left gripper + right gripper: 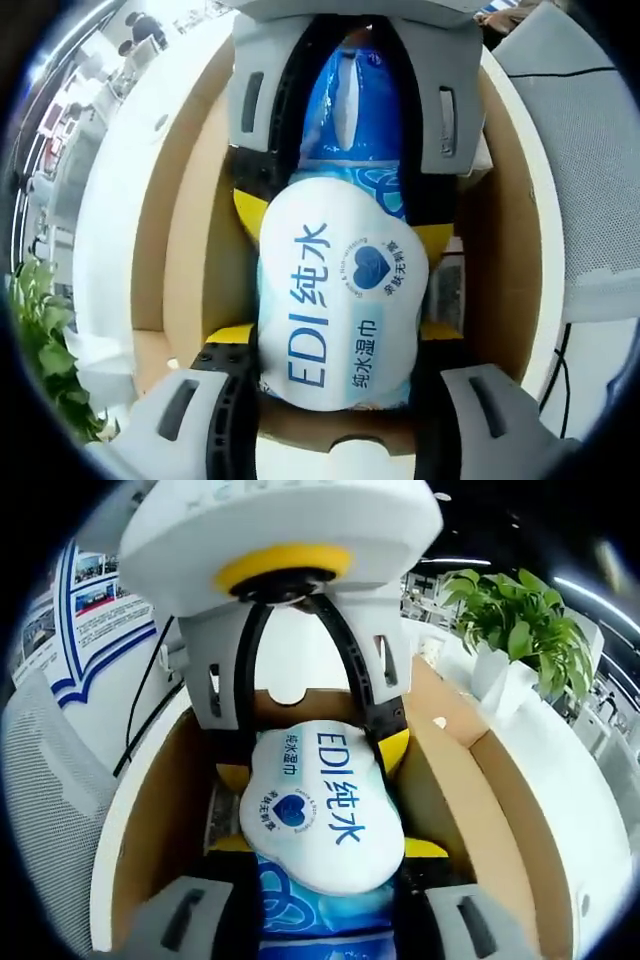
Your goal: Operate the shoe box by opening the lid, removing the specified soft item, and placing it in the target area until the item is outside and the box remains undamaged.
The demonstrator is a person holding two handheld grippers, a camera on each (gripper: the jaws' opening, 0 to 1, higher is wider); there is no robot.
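Cardboard shoe box [180,250] open, wet-wipes pack [340,300] inside, left gripper [335,350] and right gripper [320,865] both clamping pack

Both views look steeply down at close range into the open shoe box [180,250] from opposite ends, facing each other (each catches the other claw), and share the wipes pack [340,300] lying between them.

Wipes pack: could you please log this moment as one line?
wipes pack held from opposite ends | left tool shut on it | right tool shut on it | over open shoe box
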